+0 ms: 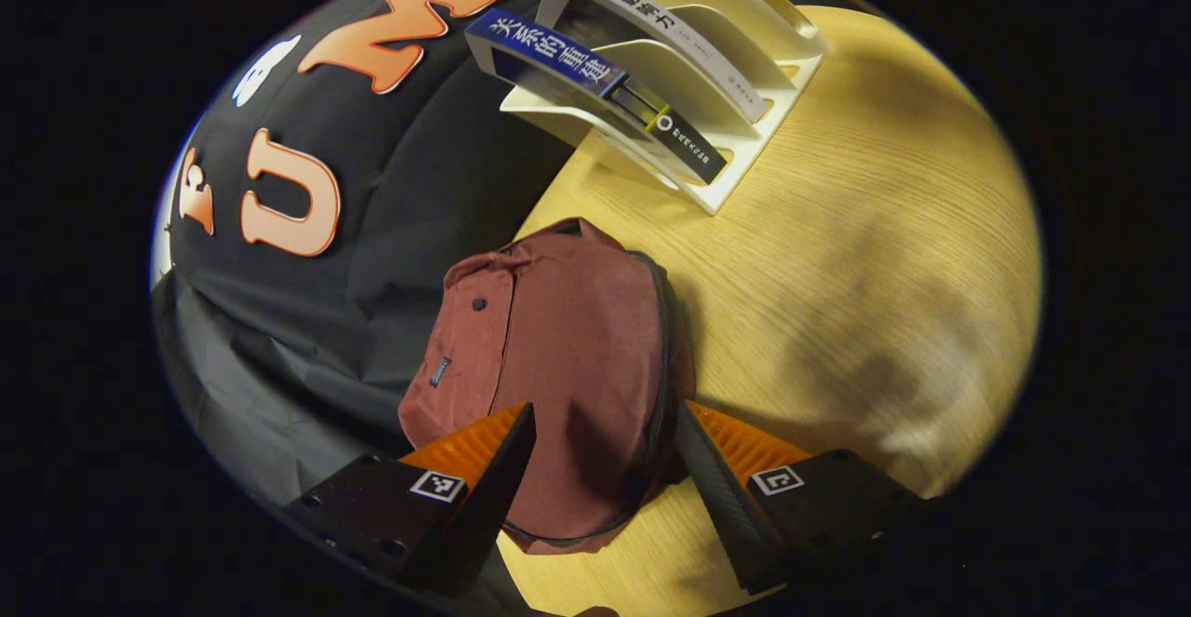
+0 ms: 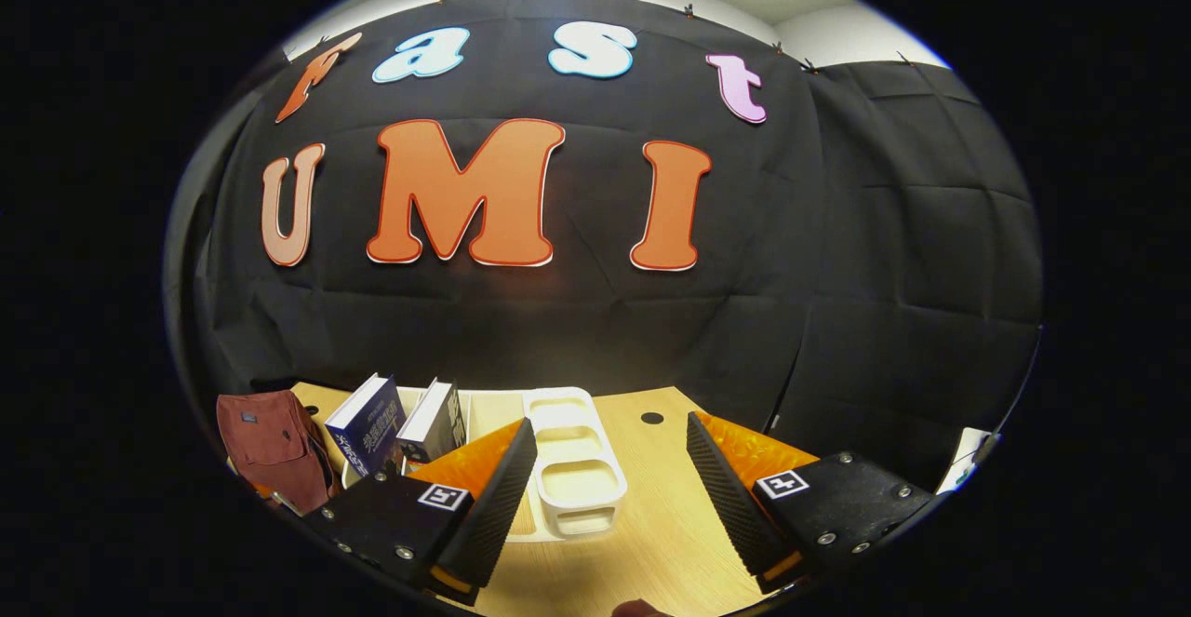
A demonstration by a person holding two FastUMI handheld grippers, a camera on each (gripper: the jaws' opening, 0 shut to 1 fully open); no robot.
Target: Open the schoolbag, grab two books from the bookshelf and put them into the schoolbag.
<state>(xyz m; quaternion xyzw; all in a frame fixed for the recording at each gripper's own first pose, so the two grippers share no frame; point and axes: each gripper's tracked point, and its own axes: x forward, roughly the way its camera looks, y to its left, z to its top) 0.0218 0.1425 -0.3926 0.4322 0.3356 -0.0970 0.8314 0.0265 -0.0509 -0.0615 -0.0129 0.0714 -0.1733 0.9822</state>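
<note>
Both tools spread, holding nothing.
Left tool [image 1: 605,454] hangs over the zipped bag [image 1: 558,356]; two books [image 1: 595,77] lean in the rack [image 1: 744,147] on the bench [image 1: 837,273].

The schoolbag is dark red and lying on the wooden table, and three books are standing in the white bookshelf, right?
Almost. The left gripper view shows two books in the white bookshelf, not three. The dark red schoolbag does lie on the wooden table.

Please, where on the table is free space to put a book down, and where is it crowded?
Free: the bare wooden table beside the schoolbag and in front of the bookshelf. Crowded: the strip along the black wall, where the schoolbag and the bookshelf with its two books stand close together.
</note>
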